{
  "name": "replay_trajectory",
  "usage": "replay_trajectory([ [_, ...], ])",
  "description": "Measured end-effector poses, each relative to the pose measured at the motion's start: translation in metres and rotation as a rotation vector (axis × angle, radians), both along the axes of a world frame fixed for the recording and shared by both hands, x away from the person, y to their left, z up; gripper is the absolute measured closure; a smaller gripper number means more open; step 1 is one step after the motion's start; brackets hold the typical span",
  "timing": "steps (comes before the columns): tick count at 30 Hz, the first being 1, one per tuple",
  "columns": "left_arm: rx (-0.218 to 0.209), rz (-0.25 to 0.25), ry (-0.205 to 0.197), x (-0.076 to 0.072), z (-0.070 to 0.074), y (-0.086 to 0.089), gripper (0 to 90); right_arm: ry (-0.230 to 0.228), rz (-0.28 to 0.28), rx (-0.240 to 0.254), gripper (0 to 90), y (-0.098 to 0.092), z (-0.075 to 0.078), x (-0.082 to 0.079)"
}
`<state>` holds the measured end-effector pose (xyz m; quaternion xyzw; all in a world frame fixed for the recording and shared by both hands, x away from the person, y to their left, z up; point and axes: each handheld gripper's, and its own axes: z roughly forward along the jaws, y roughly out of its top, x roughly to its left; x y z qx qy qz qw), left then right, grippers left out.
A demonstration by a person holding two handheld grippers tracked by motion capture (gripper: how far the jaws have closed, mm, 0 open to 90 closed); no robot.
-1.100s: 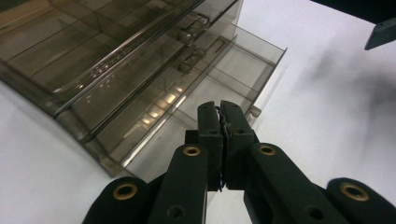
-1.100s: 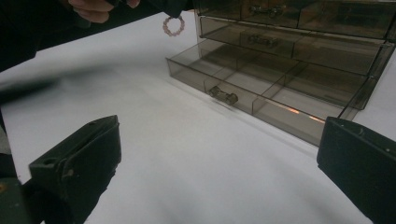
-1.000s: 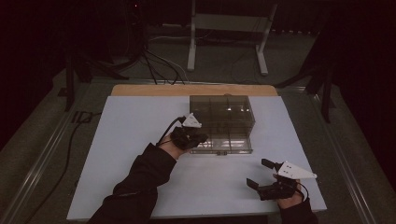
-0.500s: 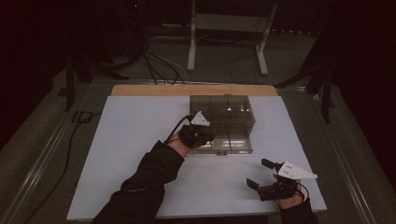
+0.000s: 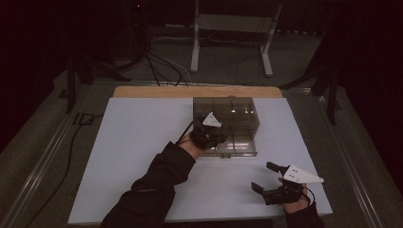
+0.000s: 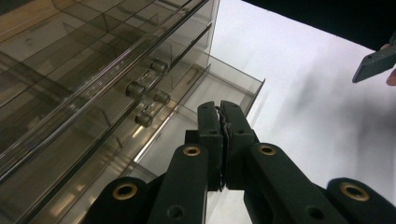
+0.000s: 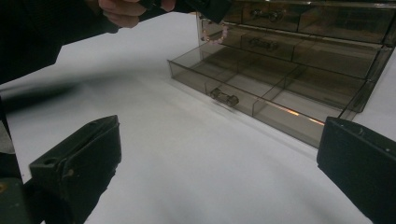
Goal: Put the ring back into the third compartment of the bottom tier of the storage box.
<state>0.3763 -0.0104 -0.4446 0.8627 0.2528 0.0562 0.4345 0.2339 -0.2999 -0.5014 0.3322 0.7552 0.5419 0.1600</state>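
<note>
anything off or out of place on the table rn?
Only one thing: the bottom drawer of the smoked clear drawer box stands pulled out and looks empty, while the drawers above sit flush. The left gripper is shut, beside the box front; the right gripper is open, off to the side. No spill or damage visible.

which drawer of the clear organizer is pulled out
The bottom drawer of the smoky clear organizer is pulled out; it juts forward onto the white table, while the drawers above it sit flush, shut.
</note>
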Motion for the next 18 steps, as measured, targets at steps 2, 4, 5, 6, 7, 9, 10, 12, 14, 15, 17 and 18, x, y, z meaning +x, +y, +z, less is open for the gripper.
replay_trajectory([
  [2, -0.001, -0.004, 0.002, 0.001, 0.000, -0.001, 89.8, 0.001, 0.001, 0.001, 0.0, 0.000, 0.000, 0.000],
  [4, -0.007, -0.005, -0.002, 0.002, 0.002, -0.006, 89.8, 0.000, 0.002, 0.001, 0.0, 0.000, 0.000, 0.000],
  [5, -0.007, -0.006, -0.009, 0.001, 0.002, -0.007, 89.8, 0.000, 0.002, 0.001, 0.0, 0.000, 0.000, 0.000],
  [6, -0.010, -0.009, -0.010, 0.001, 0.002, -0.009, 89.8, -0.001, 0.001, -0.001, 0.0, 0.000, 0.000, 0.000],
  [7, -0.008, -0.009, -0.012, 0.002, 0.002, -0.011, 89.8, -0.001, 0.002, 0.000, 0.0, 0.000, 0.000, 0.000],
  [9, -0.011, -0.014, -0.014, 0.002, 0.002, -0.015, 89.8, -0.001, 0.000, 0.000, 0.0, 0.000, 0.000, 0.000],
  [10, -0.012, -0.013, -0.014, 0.002, 0.002, -0.017, 89.8, 0.000, 0.001, 0.000, 0.0, 0.000, 0.000, 0.000],
  [12, -0.015, -0.017, -0.014, 0.003, 0.002, -0.020, 89.8, 0.002, 0.000, 0.000, 0.0, -0.001, 0.000, 0.000],
  [14, -0.019, -0.016, -0.015, 0.004, 0.002, -0.022, 89.8, -0.001, 0.001, 0.003, 0.0, -0.001, 0.000, -0.001],
  [15, -0.023, -0.015, -0.012, 0.004, 0.002, -0.023, 89.8, -0.002, 0.001, 0.003, 0.0, -0.001, 0.000, -0.001],
  [17, -0.022, -0.019, -0.013, 0.005, 0.002, -0.025, 89.8, -0.003, 0.002, 0.002, 0.0, -0.001, 0.000, -0.001],
  [18, -0.022, -0.019, -0.013, 0.005, 0.002, -0.025, 89.8, -0.003, 0.002, 0.002, 0.0, -0.001, 0.000, -0.001],
])
